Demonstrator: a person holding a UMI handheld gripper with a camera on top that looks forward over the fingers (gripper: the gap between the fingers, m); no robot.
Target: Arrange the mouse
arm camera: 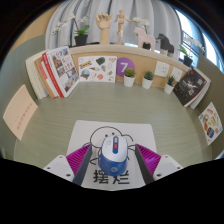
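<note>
One mouse between the claw's fingers, on a white mat

One desk (45, 140) with a pale green top carries everything, and the mouse serves as the landmark. One white mat (95, 138) with a cartoon drawing and two printed characters lies under the mouse and reaches a little beyond it. Well beyond the mouse, along the desk's far edge, books and printed cards lean against the wall: a group of books (55, 72) to the far left, one picture card (96, 67) near the middle, one purple card (124, 66) beside it, one open magazine (192, 85) to the far right. One flat sheet (20, 110) lies left of the mouse, another (211, 122) to its right. Three small potted plants (148, 78) stand beyond the mouse on the desk. One shelf above them holds some figurines (120, 25) and another plant (82, 33).

One blue and white mouse (112, 153) sits on the mat between the two fingers of the claw (112, 160). The pink pads (78, 156) stand apart, with a gap visible at each side of the mouse.
</note>
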